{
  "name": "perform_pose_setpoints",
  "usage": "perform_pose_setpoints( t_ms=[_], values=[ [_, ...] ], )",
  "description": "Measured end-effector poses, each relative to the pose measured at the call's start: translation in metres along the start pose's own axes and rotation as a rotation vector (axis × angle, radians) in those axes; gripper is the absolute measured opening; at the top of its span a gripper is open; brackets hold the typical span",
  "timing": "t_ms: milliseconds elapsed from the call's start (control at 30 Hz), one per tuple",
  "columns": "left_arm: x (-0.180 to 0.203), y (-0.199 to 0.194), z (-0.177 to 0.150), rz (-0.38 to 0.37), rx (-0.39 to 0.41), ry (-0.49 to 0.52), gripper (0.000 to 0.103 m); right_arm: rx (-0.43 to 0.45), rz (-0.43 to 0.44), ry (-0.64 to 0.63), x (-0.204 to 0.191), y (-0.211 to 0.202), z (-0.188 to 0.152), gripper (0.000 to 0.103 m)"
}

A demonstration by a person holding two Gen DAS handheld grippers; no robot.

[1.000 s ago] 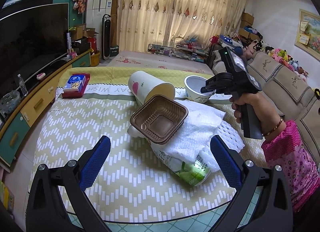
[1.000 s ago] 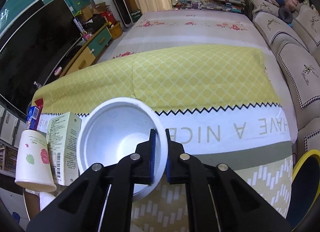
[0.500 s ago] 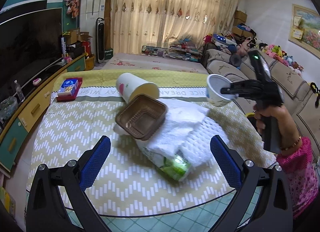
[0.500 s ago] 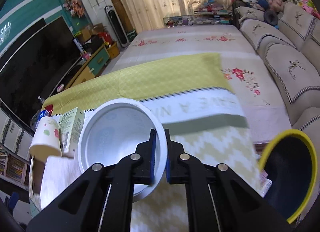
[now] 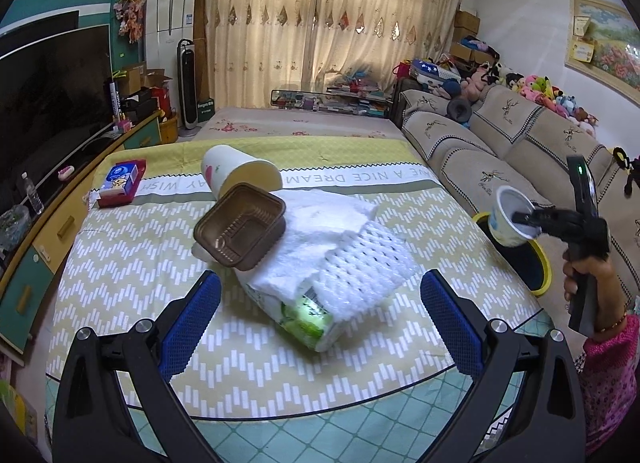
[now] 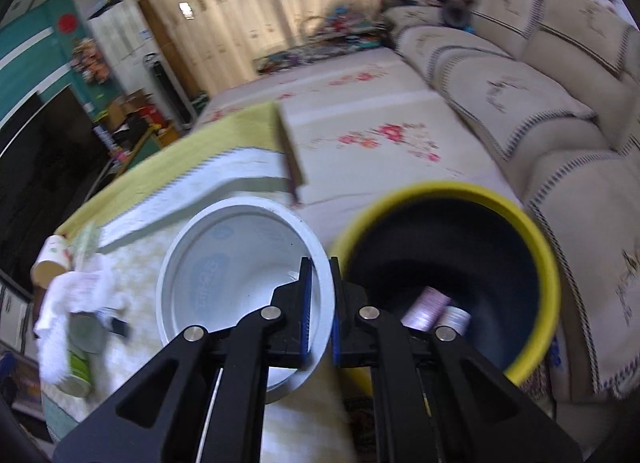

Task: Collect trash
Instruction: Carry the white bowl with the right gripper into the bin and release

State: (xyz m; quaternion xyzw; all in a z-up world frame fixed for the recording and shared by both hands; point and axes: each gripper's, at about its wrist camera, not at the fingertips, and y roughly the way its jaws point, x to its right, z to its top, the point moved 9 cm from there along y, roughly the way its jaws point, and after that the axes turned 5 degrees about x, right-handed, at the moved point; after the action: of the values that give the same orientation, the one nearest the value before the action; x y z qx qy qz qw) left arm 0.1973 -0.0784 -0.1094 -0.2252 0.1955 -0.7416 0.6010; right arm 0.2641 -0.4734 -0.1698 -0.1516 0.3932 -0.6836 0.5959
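The white cup [image 6: 240, 287] is held in the air by the right gripper [image 6: 320, 303], whose blue fingers [image 6: 306, 303] pinch the cup's rim, one finger inside and one outside. The cup is empty and tilted, with its mouth toward the camera of that gripper. In the left wrist view the same cup [image 5: 510, 221] hangs past the right edge of the bench [image 5: 120, 303], just above the bin [image 5: 538, 269]. The bin [image 6: 536, 247] is dark inside with a yellow rim and stands on the floor between the bench and the sofa [image 5: 520, 143]; two small containers [image 6: 436, 313] lie at its bottom. A hand [image 5: 588, 275] with a pink sleeve [image 5: 608, 379] holds the handle of the right gripper [image 5: 520, 219]. On the bench, which is covered with a yellow and white zigzag cloth, a heap of other trash lies: a brown plastic tray [image 5: 240, 233] leaning on a white foam sheet [image 5: 344, 247], a green and white carton [image 5: 300, 315] under the sheet, and a paper cup [image 5: 236, 179] on its side behind the tray. A red and blue box [image 5: 122, 183] lies apart near the far left corner. The left gripper [image 5: 320, 323] is over the near edge of the bench with its fingers [image 5: 192, 323] spread wide and nothing between them, pointing at the heap.
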Motion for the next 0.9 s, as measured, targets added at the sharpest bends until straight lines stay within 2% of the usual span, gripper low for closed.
perform_pose_setpoints(
  t_ms=[133, 300, 567, 800, 900],
  values=[
    [0.006, 0.003, -0.001, 0.0, -0.01, 0.014, 0.098, -0.025, -0.055, 0.054, 0.041, 0.009, -0.013, 0.008],
    [0.014, 0.005, 0.0, 0.001, -0.018, 0.03, 0.098, -0.063, -0.105, 0.094, 0.075, 0.027, -0.025, 0.009],
    [0.018, 0.011, -0.001, 0.01, -0.032, 0.035, 0.098, -0.091, -0.129, 0.118, 0.09, 0.043, -0.033, 0.024],
    [0.004, 0.013, 0.002, 0.041, -0.028, 0.018, 0.098, -0.055, -0.127, 0.1, 0.084, 0.032, -0.028, 0.033],
    [-0.012, 0.013, 0.004, 0.079, -0.02, 0.007, 0.098, -0.03, -0.126, 0.083, 0.078, 0.024, -0.025, 0.036]
  ],
)
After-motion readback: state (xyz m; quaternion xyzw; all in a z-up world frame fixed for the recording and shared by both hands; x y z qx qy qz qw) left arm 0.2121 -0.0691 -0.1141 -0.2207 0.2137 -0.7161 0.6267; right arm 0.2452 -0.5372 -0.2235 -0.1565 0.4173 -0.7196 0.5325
